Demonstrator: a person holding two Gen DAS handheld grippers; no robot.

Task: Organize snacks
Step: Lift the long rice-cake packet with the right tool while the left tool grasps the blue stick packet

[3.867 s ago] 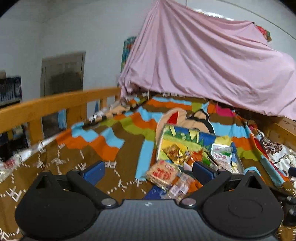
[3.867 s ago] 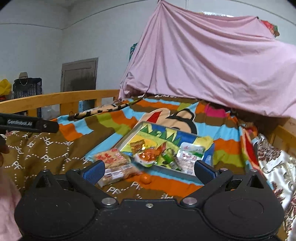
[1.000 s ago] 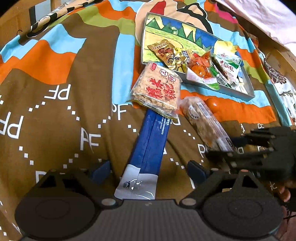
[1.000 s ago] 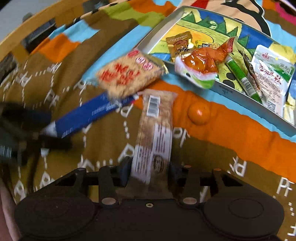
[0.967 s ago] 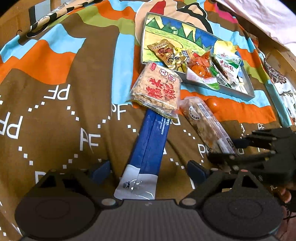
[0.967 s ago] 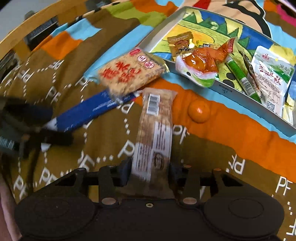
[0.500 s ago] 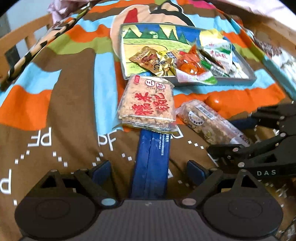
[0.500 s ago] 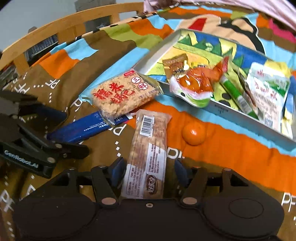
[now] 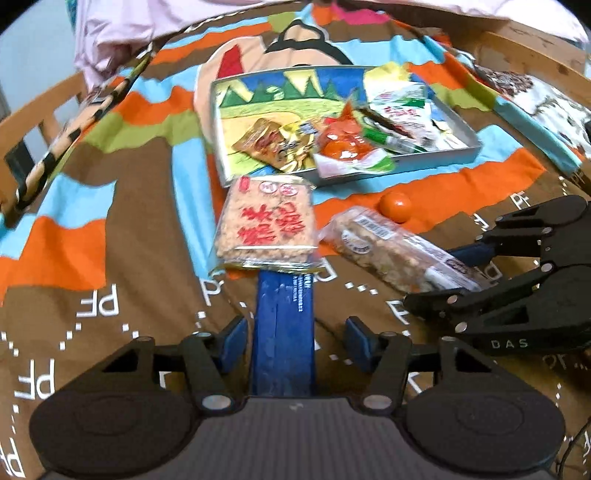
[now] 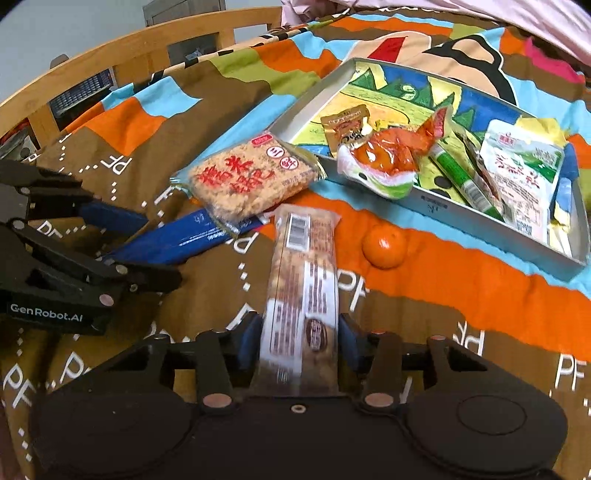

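My left gripper (image 9: 293, 341) is partly closed around the near end of a long blue packet (image 9: 285, 317), with a gap still showing beside each pad. A square rice-cake pack (image 9: 267, 223) lies on the packet's far end. My right gripper (image 10: 299, 341) is shut on a long brown snack bar (image 10: 303, 273), which rests on the bedspread. The bar also shows in the left wrist view (image 9: 395, 254). A small orange (image 10: 384, 240) lies beside it. A grey tray (image 10: 436, 206) behind holds several snack packs.
A colourful bedspread (image 9: 110, 229) covers the bed. A wooden rail (image 10: 122, 59) runs along the left side. A pink sheet (image 9: 118, 22) hangs at the back. A patterned cloth (image 9: 554, 107) lies at the far right.
Both grippers dropped from high over the bed to the snacks. My left jaws have narrowed around the blue packet. My right gripper still holds the brown bar.
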